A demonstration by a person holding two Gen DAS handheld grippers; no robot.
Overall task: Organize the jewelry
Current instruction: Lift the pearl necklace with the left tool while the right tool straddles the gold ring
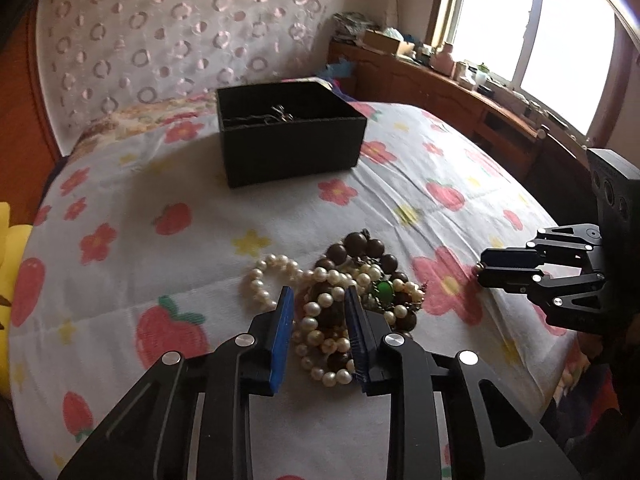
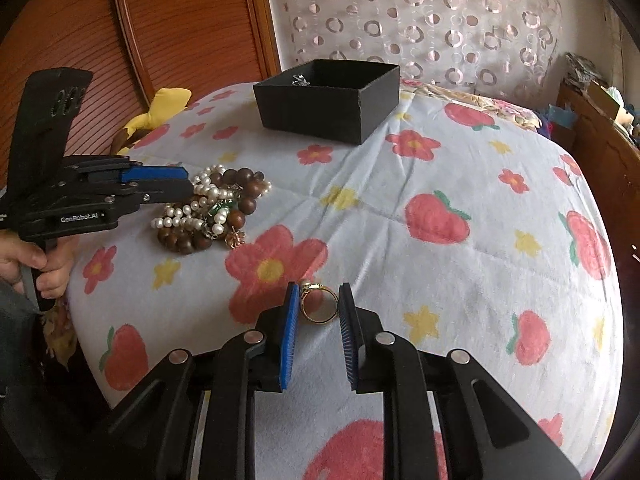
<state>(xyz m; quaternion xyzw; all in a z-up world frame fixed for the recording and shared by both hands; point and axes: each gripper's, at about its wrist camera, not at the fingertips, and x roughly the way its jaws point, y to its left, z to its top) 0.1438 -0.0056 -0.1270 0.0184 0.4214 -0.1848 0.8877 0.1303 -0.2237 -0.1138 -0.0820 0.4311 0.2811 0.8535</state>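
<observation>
The left gripper (image 1: 318,300) pinches the white pearl bead string (image 1: 320,332); the right gripper (image 2: 319,304) seems clamped on the gold ring (image 2: 318,300). Next, lift both to the black square box (image 2: 326,100), upper middle.

"GenRobot.AI" in white on left gripper (image 2: 188,184) body, other lettering seemingly unreadable

One black box (image 2: 326,110); one gold ring (image 2: 318,302); one tangled bead pile (image 2: 208,208).
</observation>
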